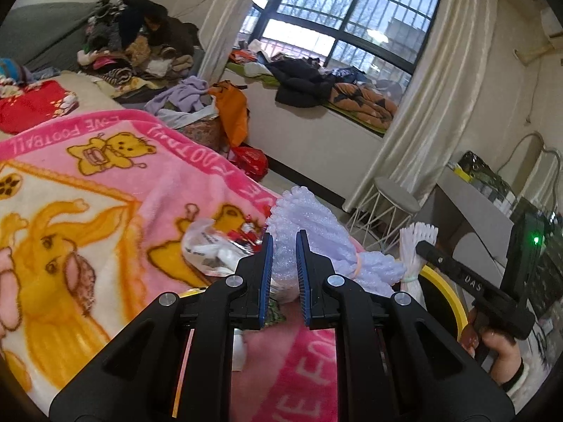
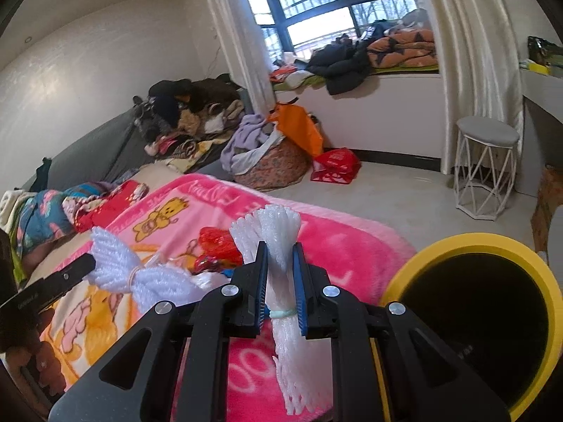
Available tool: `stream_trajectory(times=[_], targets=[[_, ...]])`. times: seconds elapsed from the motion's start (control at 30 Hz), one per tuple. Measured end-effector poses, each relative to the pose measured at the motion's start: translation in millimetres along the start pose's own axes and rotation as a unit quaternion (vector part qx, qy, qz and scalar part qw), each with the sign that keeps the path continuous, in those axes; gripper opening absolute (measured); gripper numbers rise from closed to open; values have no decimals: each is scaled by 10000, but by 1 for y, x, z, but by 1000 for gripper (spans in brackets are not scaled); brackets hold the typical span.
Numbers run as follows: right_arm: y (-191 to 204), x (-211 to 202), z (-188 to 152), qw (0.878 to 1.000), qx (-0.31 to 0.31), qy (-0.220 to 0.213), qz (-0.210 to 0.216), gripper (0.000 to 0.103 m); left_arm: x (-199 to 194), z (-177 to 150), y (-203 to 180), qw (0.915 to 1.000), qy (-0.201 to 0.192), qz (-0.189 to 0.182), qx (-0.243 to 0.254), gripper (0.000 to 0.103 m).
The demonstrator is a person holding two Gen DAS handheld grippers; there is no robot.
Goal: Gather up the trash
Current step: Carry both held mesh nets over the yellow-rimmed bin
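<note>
1. left gripper (image 1: 284,246) — pinching lilac foam net (image 1: 309,225), held above pink blanket (image 1: 105,183); net's long axis slanting away to the right.
2. right gripper (image 2: 279,256) — clamped on white foam net (image 2: 281,274), long axis running along the fingers.
3. yellow-rimmed bin (image 2: 471,242) — open mouth just right of right gripper, nearer that hand; left farther off.
4. red and clear wrappers (image 2: 214,246) — lying on blanket, uncollected.
</note>
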State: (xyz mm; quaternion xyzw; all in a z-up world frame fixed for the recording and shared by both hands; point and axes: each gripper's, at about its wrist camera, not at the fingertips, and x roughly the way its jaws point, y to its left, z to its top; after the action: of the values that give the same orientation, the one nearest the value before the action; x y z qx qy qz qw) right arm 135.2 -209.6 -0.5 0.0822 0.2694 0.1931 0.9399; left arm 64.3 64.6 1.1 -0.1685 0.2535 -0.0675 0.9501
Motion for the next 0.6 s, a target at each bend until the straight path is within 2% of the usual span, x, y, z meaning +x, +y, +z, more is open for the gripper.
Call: stream_trajectory(times=[0.6], targets=[[-76, -30, 4, 9955, 592, -303, -674, 14, 32, -17, -69, 9956, 313, -362, 811, 9]])
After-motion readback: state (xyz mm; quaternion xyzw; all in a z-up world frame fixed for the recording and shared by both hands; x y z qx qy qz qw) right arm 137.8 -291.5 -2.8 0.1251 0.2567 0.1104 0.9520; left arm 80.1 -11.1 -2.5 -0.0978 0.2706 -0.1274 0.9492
